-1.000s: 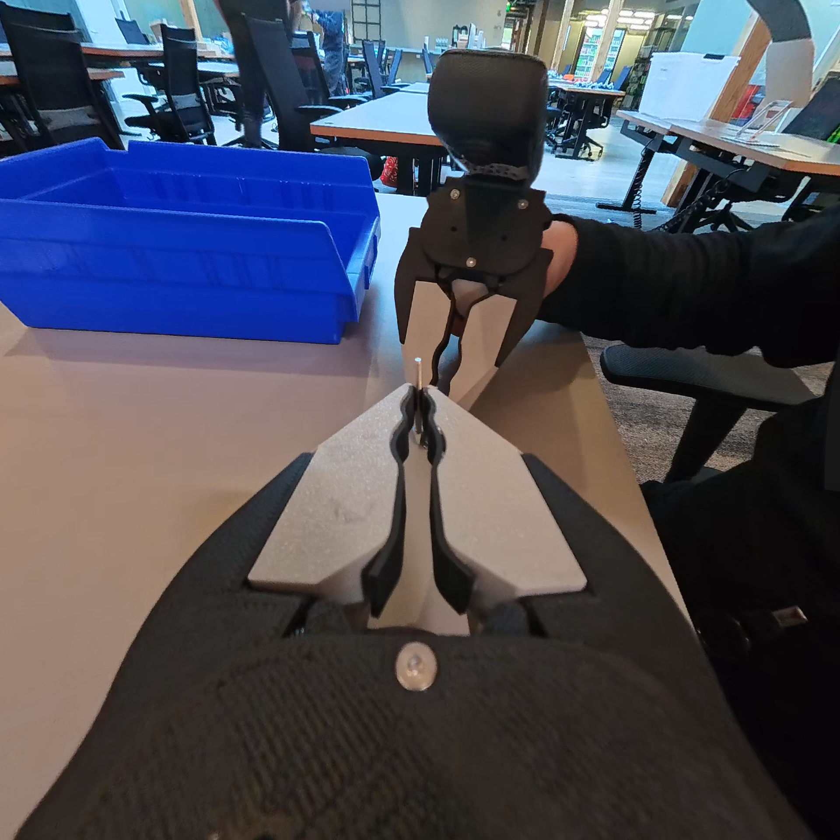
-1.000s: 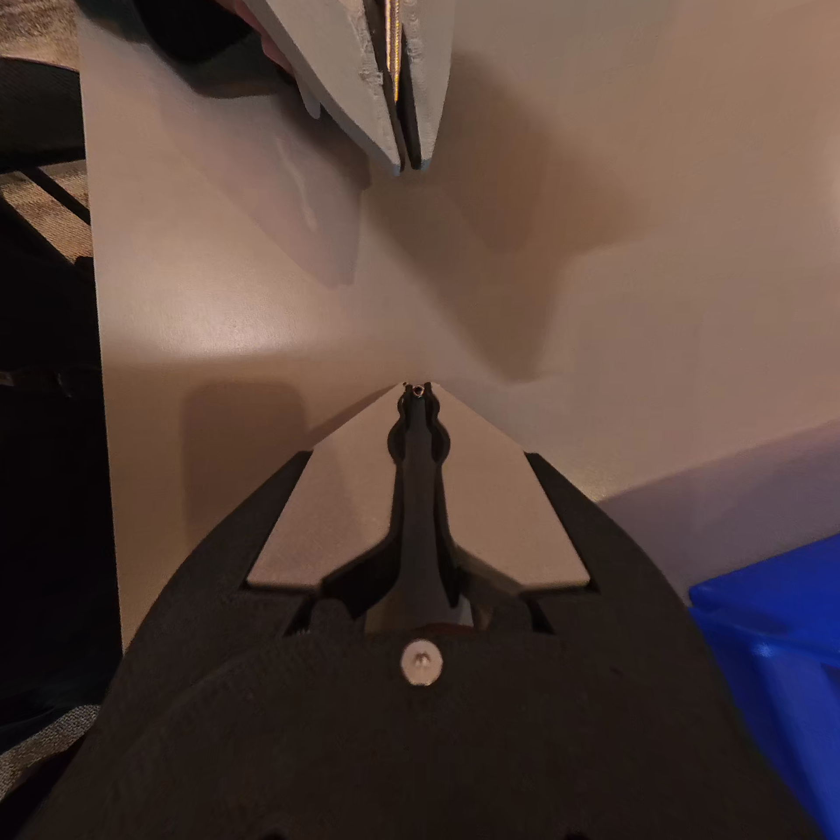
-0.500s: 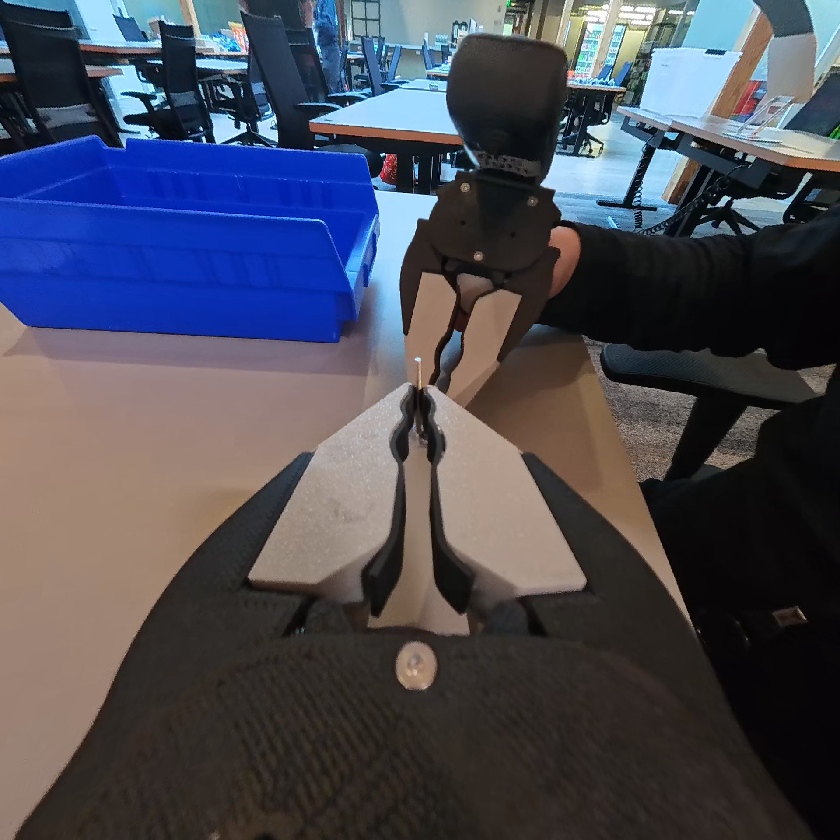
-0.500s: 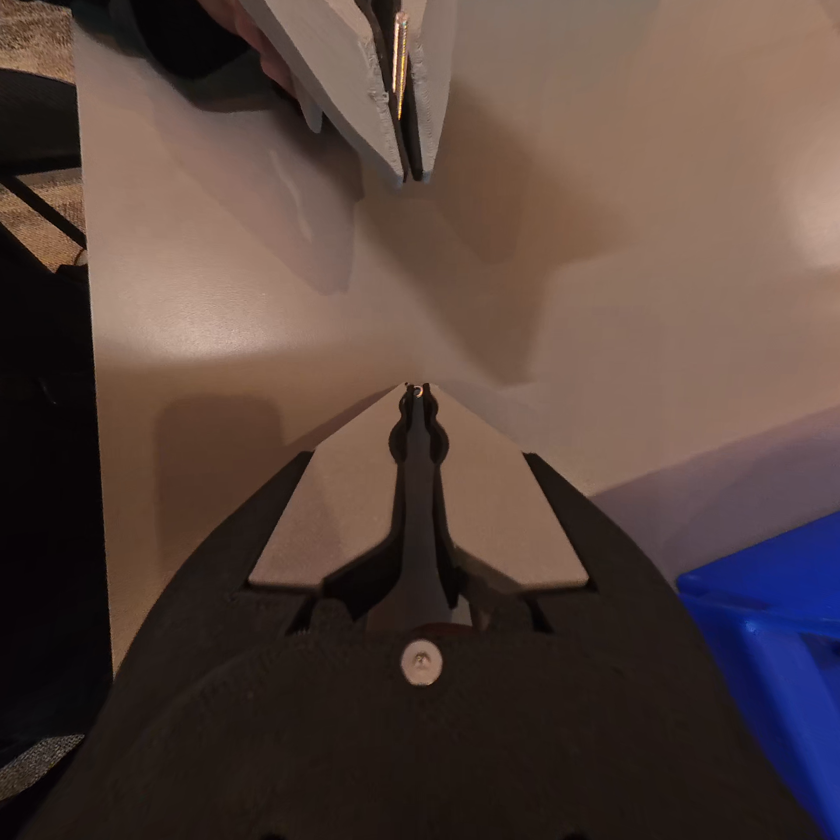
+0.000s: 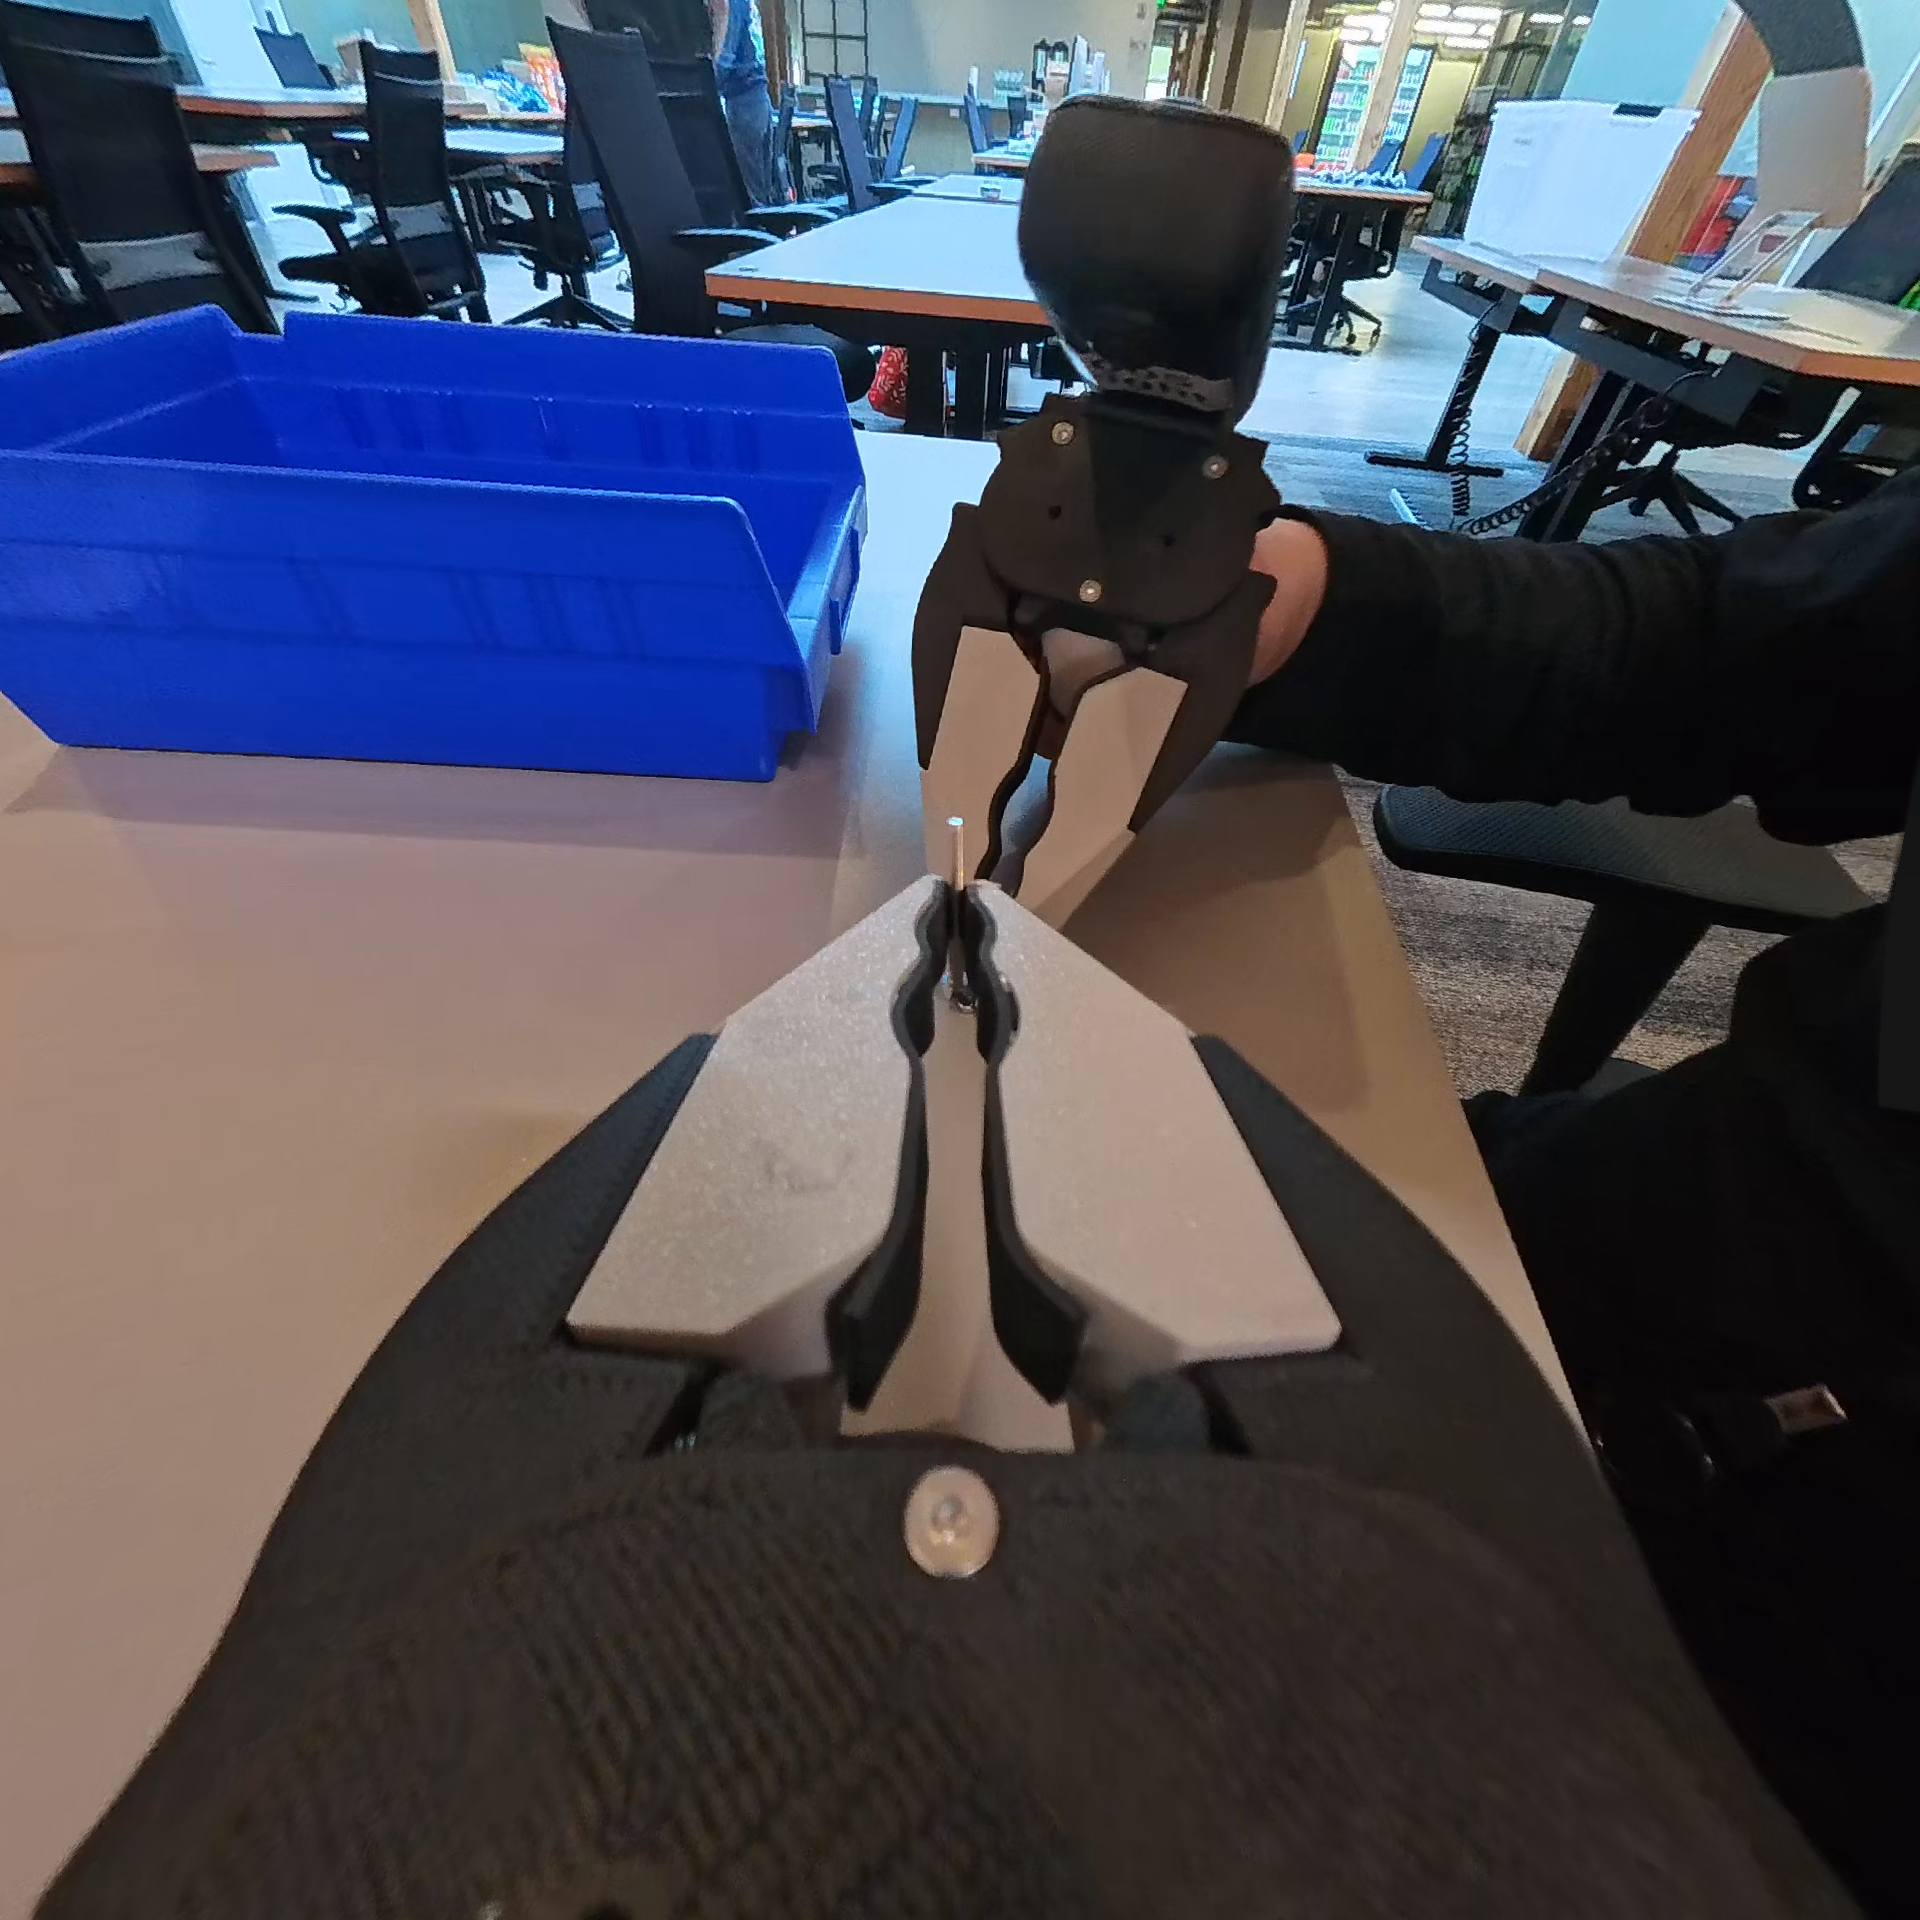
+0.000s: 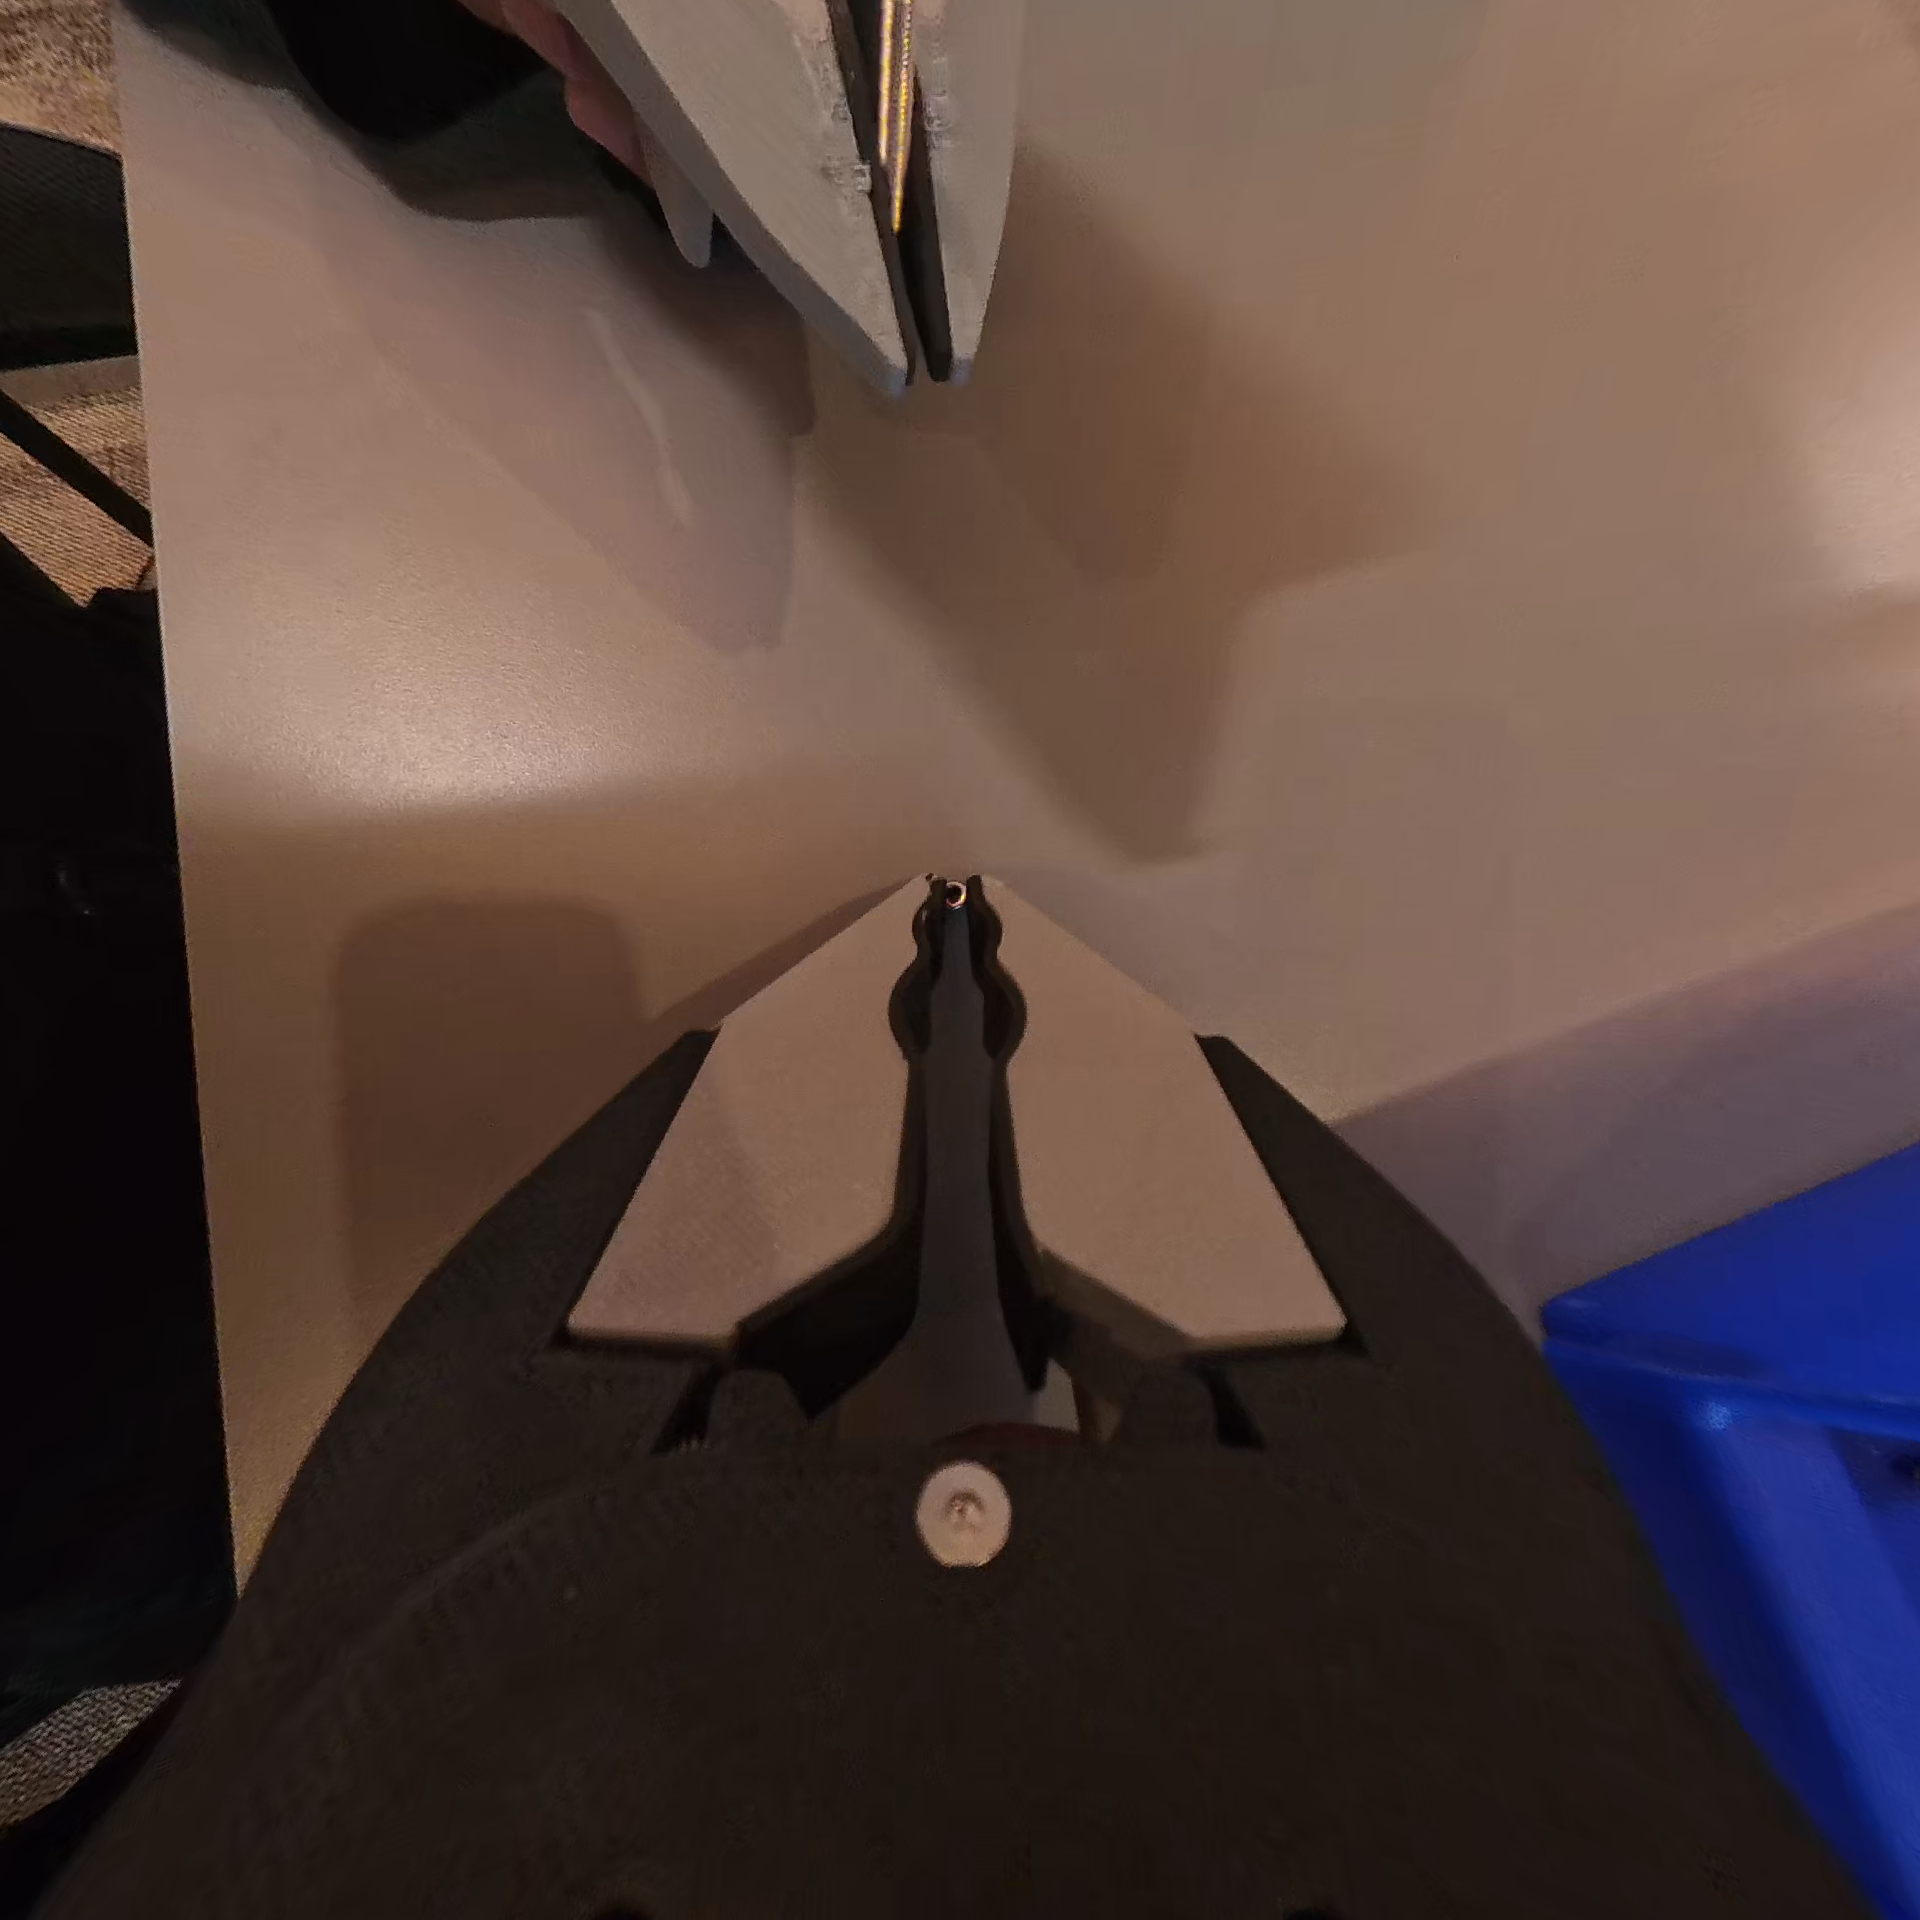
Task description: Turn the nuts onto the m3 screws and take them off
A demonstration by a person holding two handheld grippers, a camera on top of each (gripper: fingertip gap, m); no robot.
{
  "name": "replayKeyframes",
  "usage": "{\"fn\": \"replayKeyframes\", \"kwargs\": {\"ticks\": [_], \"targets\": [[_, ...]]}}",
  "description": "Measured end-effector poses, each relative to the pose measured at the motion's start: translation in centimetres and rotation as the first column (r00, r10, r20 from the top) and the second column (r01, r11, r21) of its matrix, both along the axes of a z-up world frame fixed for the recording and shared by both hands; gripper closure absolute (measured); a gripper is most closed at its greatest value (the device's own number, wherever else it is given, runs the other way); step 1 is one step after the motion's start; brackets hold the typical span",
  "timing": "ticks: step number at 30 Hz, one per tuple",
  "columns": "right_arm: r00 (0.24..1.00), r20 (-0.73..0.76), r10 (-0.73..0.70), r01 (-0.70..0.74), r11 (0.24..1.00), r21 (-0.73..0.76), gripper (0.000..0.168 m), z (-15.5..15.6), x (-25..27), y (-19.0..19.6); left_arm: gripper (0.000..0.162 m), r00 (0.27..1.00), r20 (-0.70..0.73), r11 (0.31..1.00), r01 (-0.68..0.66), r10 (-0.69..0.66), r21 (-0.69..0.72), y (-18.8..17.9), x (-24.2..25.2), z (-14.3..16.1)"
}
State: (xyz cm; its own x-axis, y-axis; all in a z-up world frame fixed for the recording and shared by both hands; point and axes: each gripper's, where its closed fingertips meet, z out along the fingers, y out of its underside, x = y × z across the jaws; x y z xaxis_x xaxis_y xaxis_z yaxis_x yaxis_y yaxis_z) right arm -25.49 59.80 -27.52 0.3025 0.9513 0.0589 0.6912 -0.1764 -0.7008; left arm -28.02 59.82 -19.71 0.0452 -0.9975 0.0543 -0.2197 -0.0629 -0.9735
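Left wrist view shows your left gripper [image 5: 957,902] pinched tight on a thin silver screw [image 5: 954,854]. The screw stands straight up, and its top pokes out above the 2 fingertips. Just past those tips, your right gripper [image 5: 1006,873] points down toward the table [image 5: 312,1039], close beside the screw. A blue bin [image 5: 416,561] sits on the table off to the left of your left gripper.

In the right wrist view, your right gripper [image 6: 954,883] is squeezed on a tiny nut [image 6: 954,890] at the very tips. Your left gripper [image 6: 920,369] is ahead of it, apart from the nut.
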Motion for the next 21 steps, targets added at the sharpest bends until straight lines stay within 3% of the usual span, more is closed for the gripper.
{"fn": "replayKeyframes", "kwargs": {"ticks": [10,21], "targets": [[0.995,-0.100,0.001,-0.003,1.000,-0.021,0.167,2.1,-0.3,-0.1,0.162,1.000,-0.008,1.000,0.008,-0.007,0.002,-0.1,0.1,-0.1],[0.963,-0.262,0.069,-0.081,0.996,-0.033,0.167,7.8,-1.6,-0.1,0.162,0.997,-0.069,0.997,0.028,-0.023,0.076,-1.0,0.5,-0.9]]}}
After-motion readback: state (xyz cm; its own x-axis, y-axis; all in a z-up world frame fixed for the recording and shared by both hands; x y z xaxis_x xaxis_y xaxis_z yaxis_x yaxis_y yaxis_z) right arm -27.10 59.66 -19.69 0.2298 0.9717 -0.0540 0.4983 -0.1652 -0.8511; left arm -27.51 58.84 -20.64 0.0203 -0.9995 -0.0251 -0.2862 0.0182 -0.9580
